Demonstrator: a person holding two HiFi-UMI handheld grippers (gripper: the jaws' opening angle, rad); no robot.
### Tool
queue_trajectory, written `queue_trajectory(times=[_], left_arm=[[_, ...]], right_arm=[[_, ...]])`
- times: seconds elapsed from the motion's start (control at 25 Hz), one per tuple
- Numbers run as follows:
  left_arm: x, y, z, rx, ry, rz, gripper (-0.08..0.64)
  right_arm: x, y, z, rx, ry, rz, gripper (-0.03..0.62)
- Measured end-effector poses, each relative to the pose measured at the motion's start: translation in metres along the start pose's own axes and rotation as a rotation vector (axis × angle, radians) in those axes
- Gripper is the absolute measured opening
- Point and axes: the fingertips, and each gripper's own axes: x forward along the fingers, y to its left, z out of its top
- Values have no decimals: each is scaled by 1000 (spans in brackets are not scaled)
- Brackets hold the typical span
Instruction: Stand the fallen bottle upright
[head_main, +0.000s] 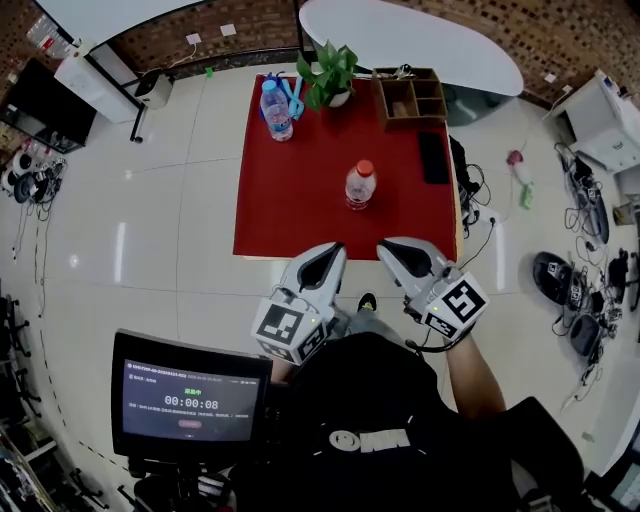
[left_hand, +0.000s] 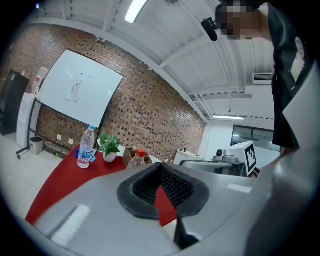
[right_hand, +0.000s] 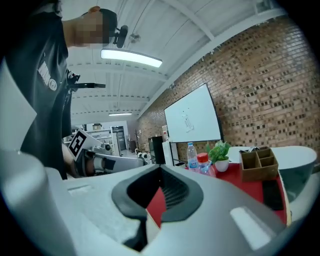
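Red-capped bottle upright mid-counter, both grippers empty and off the near edge.

The red-capped bottle (head_main: 360, 186) stands on the red counter (head_main: 290, 200) with its long axis vertical and cap up. It is on the person's side of the potted plant (head_main: 328, 75), well apart from it. It sits between the plant and the jaws, straight ahead of the gap between the two grippers. The left gripper (head_main: 328, 256) and right gripper (head_main: 398, 252) are both farther from the plant than the bottle, past the counter's near edge. Neither is clearly nearer the bottle. Both sets of jaws are pressed together with nothing between them. Judgement: the bottle is already standing, so no tilt-up is left. A blue-capped bottle (head_main: 276, 110) stands just left of the plant.
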Motion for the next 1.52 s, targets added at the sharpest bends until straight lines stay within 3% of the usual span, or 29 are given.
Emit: queue_trajectory(times=[0.36, 0.72, 0.92, 1.12, 1.4, 1.52], left_arm=[[-31, -29, -9, 12, -23, 73, 3], [-71, -143, -46, 62, -34, 128, 3], [-90, -184, -43, 87, -46, 154, 3], [-109, -199, -35, 104, -63, 145, 3], [-143, -197, -35, 98, -71, 118, 3], [-144, -194, -47, 110, -101, 117, 3]], right_arm=[[-21, 48, -14, -18, -7, 92, 2], [-132, 104, -50, 26, -29, 126, 3], [-164, 127, -33, 35, -81, 149, 3], [-169, 144, -12, 22, -121, 134, 3], [-153, 173, -23, 78, -116, 95, 3], [-155, 179, -36, 88, -67, 99, 3]])
